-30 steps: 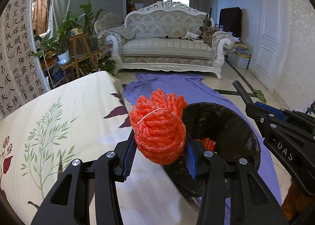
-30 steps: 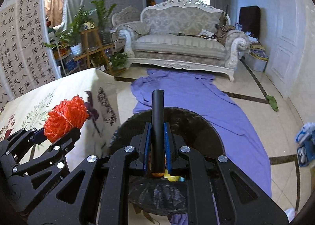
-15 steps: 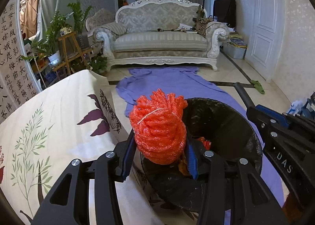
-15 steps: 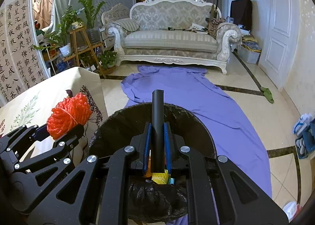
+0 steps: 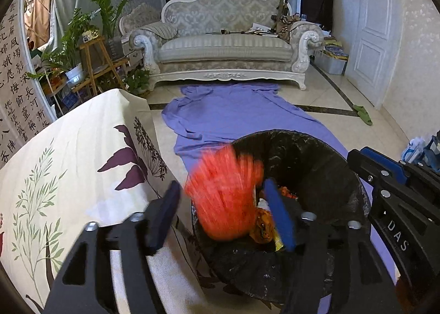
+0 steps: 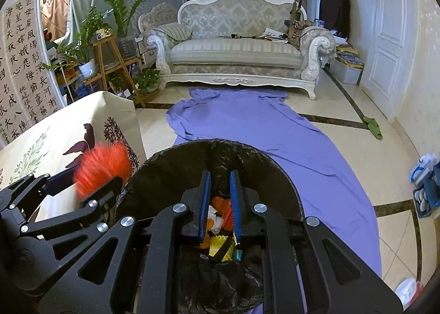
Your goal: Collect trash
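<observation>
Orange mesh ball (image 5: 225, 198), motion-blurred, sits loose between left gripper (image 5: 222, 215) wide-spread fingers, over bin (image 5: 324, 154) near rim. Right wrist view: right gripper (image 6: 220, 201) slightly parted, holding nothing, above bin's trash (image 6: 220, 245); ball at far left.
</observation>
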{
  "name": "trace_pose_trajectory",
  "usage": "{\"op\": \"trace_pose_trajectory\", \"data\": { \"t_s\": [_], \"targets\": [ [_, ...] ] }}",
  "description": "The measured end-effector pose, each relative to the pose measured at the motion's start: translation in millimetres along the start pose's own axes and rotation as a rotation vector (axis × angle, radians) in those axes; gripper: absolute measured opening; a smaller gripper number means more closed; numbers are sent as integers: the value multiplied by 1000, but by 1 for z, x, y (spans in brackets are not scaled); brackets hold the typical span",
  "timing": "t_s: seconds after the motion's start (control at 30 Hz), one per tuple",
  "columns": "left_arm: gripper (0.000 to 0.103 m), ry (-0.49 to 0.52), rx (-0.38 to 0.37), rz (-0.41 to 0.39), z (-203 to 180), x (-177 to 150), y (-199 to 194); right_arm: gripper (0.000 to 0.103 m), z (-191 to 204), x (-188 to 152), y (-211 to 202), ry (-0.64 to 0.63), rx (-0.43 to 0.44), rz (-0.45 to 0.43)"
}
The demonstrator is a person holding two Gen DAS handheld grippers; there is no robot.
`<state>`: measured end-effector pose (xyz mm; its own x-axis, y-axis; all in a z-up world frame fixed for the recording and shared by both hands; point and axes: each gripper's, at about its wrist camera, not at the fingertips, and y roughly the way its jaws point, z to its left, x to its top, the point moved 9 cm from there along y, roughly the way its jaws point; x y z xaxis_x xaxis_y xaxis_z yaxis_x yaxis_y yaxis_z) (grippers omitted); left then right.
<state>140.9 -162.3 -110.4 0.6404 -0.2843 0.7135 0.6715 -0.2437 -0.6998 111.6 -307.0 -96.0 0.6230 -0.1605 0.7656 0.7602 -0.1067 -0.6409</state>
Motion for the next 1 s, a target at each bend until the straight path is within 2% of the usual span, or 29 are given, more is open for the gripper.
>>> {"op": "trace_pose_trajectory", "data": {
  "t_s": [0.03, 0.07, 0.27, 0.33, 0.73, 1.0],
  "targets": [
    [71, -1, -1, -2, 0, 0, -1, 28, -2, 0, 0, 2, -4, -2],
    [71, 2, -2, -4, 0, 0, -1, 31, -3, -1, 0, 4, -7, -4],
    [77, 7, 5, -15, -2, 2, -4, 36, -6, -1, -2, 7, -26, -10],
    [78, -1, 8, -20, 1, 2, -6, 43, -7, 0, -5, 8, -35, -17],
    [82, -33, 41, -97, 21, 4, -45, 56, -11, 3, -35, 19, -69, -66],
    [83, -35, 55, -168, 30, 4, -78, 60, -4, 2, -64, 11, -77, -101]
  ]
}}
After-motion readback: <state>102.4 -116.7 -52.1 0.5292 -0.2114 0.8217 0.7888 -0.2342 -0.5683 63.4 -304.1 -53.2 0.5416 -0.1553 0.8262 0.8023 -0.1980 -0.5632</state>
